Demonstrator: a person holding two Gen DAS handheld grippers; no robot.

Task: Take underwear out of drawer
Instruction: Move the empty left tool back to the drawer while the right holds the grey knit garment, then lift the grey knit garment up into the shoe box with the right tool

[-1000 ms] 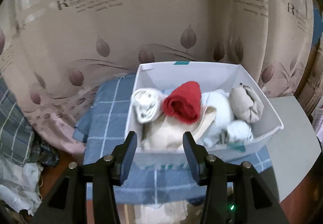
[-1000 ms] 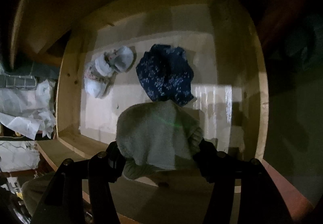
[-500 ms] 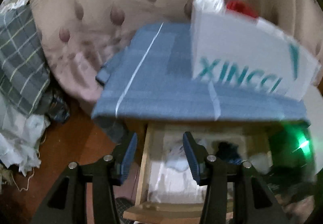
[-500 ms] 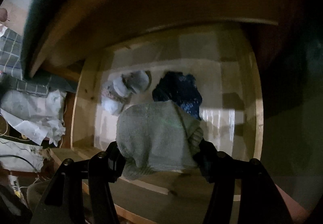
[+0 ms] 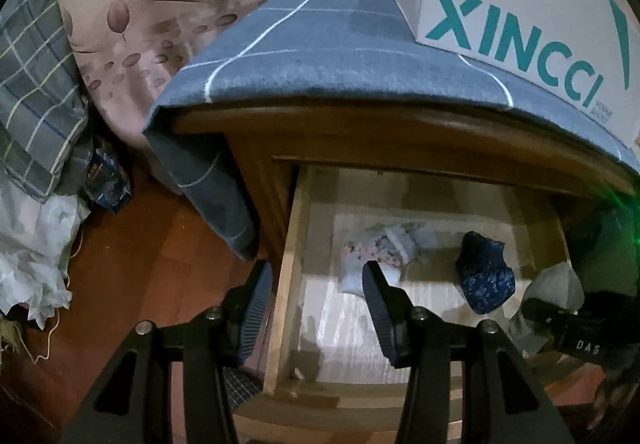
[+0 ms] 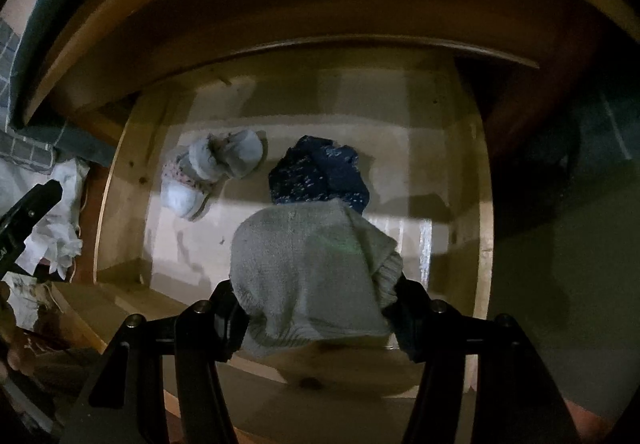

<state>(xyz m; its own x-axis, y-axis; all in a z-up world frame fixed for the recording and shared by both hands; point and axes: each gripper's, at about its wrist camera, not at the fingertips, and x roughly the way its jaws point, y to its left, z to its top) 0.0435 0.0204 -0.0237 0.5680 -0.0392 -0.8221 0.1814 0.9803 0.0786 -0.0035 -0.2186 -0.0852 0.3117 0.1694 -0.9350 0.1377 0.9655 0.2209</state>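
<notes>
The open pale-wood drawer [image 5: 292, 284] sticks out from under the brown wooden nightstand [image 5: 360, 131], whose top is draped with a blue-grey checked cloth [image 5: 304, 55] and carries a white cardboard box with teal lettering [image 5: 516, 3].

The right tool [image 6: 316, 308] hangs over the front of the drawer, its two black fingers pinching a bundle of grey-green knitted underwear [image 6: 308, 268] that fills the gap between them and bulges above. That piece is lifted off the drawer floor, so it looks as good as out.

Two pieces remain inside. A pale blue and white rolled bundle with a small flower print [image 5: 380, 248] lies toward the drawer's left wall. A dark navy speckled bundle [image 5: 484, 276] lies to its right, near the middle, well apart from it.

The left tool [image 5: 316, 304] stands spread with nothing between its fingers, tilted down over the drawer's left front corner; its left finger [image 5: 256, 308] sits outside the side wall and its right finger [image 5: 380, 308] over the drawer floor. The pale floral bundle lies just ahead of that right finger and a little to its right, deeper into the drawer. Its long axis seems to run diagonally, front-left to back-right. My judgement is that the left tool is the nearer and the free one. It would need to shift right, clear of the side wall, and go forward and down to straddle the bundle across its narrow width.
</notes>
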